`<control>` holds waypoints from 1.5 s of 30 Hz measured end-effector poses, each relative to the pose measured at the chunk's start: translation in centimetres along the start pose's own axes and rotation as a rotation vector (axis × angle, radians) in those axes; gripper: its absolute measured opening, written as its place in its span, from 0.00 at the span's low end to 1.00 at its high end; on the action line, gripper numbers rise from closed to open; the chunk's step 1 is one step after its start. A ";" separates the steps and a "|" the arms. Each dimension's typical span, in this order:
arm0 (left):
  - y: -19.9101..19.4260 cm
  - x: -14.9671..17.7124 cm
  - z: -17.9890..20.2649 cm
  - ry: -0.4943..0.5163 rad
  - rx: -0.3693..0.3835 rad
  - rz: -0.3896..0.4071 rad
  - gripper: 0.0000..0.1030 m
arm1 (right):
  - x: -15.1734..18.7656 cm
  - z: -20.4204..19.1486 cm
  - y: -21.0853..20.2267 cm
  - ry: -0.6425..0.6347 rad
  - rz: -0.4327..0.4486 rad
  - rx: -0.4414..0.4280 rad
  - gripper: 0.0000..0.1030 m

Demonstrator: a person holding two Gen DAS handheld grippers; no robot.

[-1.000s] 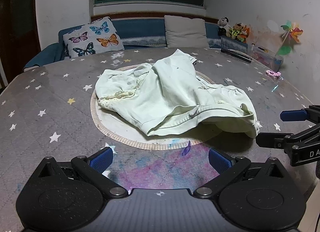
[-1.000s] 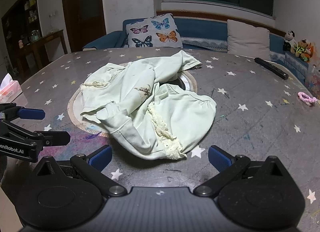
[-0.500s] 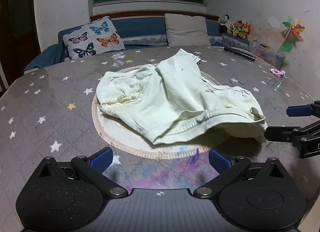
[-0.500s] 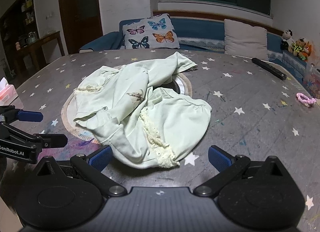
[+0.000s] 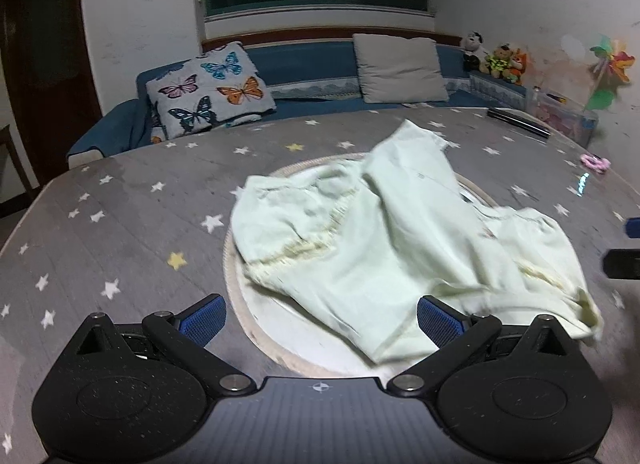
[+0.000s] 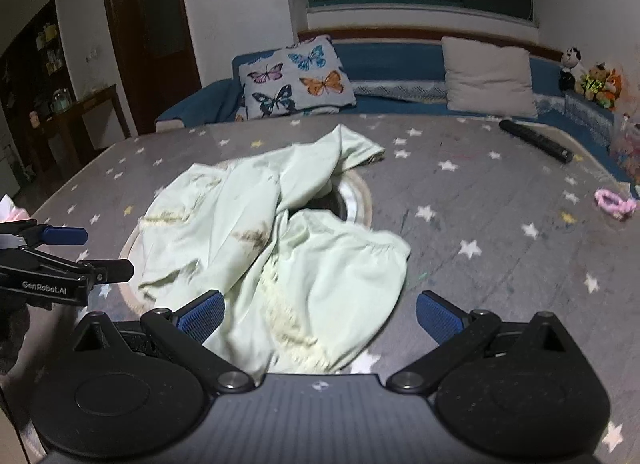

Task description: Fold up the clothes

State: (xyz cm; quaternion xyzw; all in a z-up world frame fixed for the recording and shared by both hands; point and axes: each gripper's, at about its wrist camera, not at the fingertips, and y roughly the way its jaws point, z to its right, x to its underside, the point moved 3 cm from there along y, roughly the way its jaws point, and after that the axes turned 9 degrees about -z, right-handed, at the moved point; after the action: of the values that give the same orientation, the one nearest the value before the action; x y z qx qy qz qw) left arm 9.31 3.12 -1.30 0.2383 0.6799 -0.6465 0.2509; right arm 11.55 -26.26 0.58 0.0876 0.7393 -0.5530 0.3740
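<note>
- Lying crumpled on the table (image 5: 120,200), the pale green garment (image 5: 384,248) covers most of a round mat (image 5: 280,340) at the table's middle, with one sleeve or leg reaching toward the far side.
- In the left wrist view, the garment's near hem hangs over the mat's rim, just ahead of the left gripper (image 5: 320,318); its jaws stand wide apart, holding nothing, with the hem's edge close to the right pad.
- In the right wrist view, the right gripper (image 6: 318,314) is also spread wide and empty; a frilled edge of the garment lies between its blue pads (image 6: 202,314), near the left one. I cannot tell whether cloth and pad touch.
- The left gripper shows at the left edge of the right wrist view, beside the garment's left edge and apart from it.
- Bare starred tabletop lies open to the left of the mat and to the right of the garment.
- On the far right of the table lie a dark remote (image 6: 536,140) and a pink hair tie (image 6: 614,204), both well apart from the garment.
- Behind the table stands a blue sofa (image 6: 384,64) with a butterfly pillow (image 6: 294,78).
</note>
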 end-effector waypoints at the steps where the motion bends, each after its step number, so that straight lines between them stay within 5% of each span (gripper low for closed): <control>1: 0.2 -0.4 -0.4 -0.007 -0.004 0.000 1.00 | -0.3 0.2 0.1 0.002 0.003 0.004 1.00; 11: 4.0 -4.6 -3.6 -0.047 -0.044 -0.027 0.99 | -2.4 2.6 3.1 0.044 -0.027 0.053 0.98; 32: 11.1 -8.2 -7.0 -0.119 0.000 -0.086 0.69 | -3.9 4.1 6.9 0.081 -0.071 0.045 0.92; 38: 12.1 -8.4 -7.1 -0.121 0.034 -0.097 0.54 | -4.2 4.1 7.3 0.074 -0.075 0.044 0.91; 45: 12.2 -8.5 -7.1 -0.115 0.056 -0.090 0.20 | -4.3 4.1 7.9 0.074 -0.089 0.028 0.83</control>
State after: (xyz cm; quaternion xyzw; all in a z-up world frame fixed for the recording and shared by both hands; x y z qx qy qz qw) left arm 23.46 10.84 -4.83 0.1769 0.6560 -0.6884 0.2538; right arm 20.78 -25.64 -3.01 0.0804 0.7480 -0.5757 0.3203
